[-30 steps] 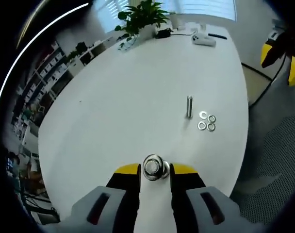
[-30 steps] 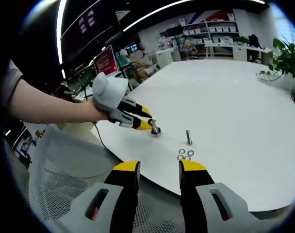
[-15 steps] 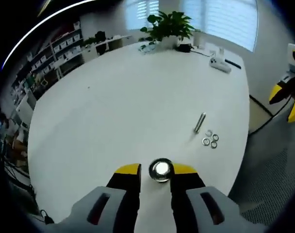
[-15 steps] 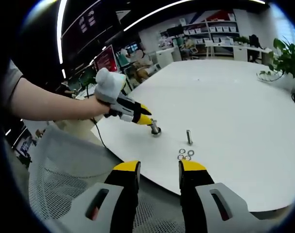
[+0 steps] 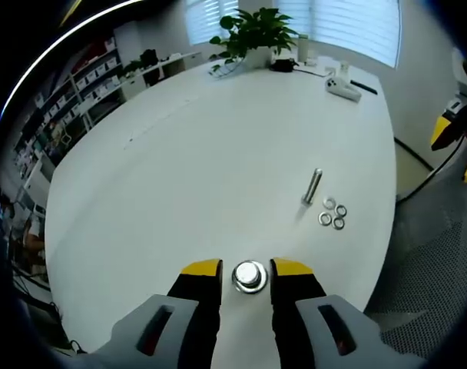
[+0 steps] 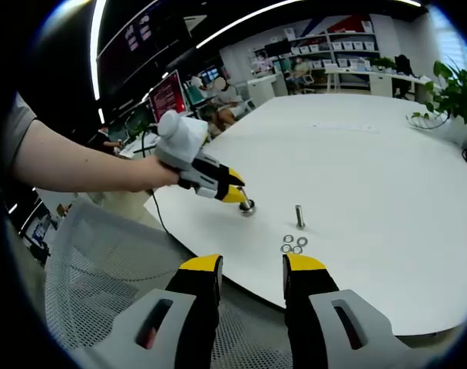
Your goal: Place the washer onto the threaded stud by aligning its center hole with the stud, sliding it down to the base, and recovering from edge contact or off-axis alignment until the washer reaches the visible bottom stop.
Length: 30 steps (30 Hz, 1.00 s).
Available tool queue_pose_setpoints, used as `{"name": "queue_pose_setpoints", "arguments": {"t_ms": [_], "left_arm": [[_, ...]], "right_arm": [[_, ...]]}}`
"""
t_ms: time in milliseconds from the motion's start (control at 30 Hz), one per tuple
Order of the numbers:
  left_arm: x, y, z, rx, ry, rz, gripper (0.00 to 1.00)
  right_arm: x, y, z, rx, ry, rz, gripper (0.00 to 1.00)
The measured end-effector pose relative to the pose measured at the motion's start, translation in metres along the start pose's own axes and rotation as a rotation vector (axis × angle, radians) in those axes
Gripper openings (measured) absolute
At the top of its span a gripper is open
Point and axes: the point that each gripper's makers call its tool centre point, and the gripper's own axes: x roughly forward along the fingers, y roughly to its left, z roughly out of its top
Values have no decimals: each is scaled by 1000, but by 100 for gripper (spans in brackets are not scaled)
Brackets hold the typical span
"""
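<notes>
**Round white table: stud, washers, two handheld grippers**

Item 1. Left gripper, held in a person's hand at the near-left edge of the white table. In the left gripper view its yellow-tipped jaws flank a shiny round metal piece resting on the tabletop; they stand close on either side of it, but I cannot tell whether they are pinching it or just bracketing it. In the right gripper view the same gripper points down at that piece.

Item 2. Threaded stud, upright on the table, right of the metal piece and apart from it. Seen also in the right gripper view.

Item 3. Washers, a small cluster of four lying flat just beside the stud's base, none on the stud. Seen also in the right gripper view, nearer the table edge.

Item 4. Right gripper, off the table's edge over a mesh chair, jaws parted and holding nothing.

Item 5. Potted plant and a white device at the table's far end.
</notes>
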Motion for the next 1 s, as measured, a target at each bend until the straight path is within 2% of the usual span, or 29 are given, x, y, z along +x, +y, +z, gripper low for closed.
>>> {"name": "queue_pose_setpoints", "arguments": {"t_ms": [133, 267, 367, 400, 433, 500, 600, 667, 733, 800, 1000], "left_arm": [[-9, 1, -2, -27, -11, 15, 29], [-23, -6, -10, -145, -35, 30, 33], [-34, -21, -25, -284, -50, 9, 34], [-35, -23, -27, -307, -54, 6, 34], [-41, -30, -30, -364, -75, 3, 36], [-47, -39, -36, -412, -93, 0, 39], [-61, -51, -49, -421, -83, -1, 40], [-74, -54, -43, -418, -80, -14, 40], [-88, -51, -32, -383, -106, 2, 41], [-104, -48, -28, -363, -120, 21, 41], [-150, -39, -38, -372, -162, 87, 44]], "right_arm": [[0, 1, 0, -3, 2, 5, 34], [1, 3, -1, -6, 5, 16, 34], [1, 5, -1, -9, 7, 24, 34], [1, 5, -1, -10, 7, 26, 34], [1, 6, -1, -12, 6, 28, 34], [1, 6, 0, -12, 4, 32, 34], [1, 8, 0, -16, 4, 40, 34], [2, 10, -1, -25, 9, 50, 34], [2, 11, 0, -26, 8, 54, 34], [2, 12, -1, -24, 8, 59, 34], [2, 14, -1, -37, 11, 69, 34]]}}
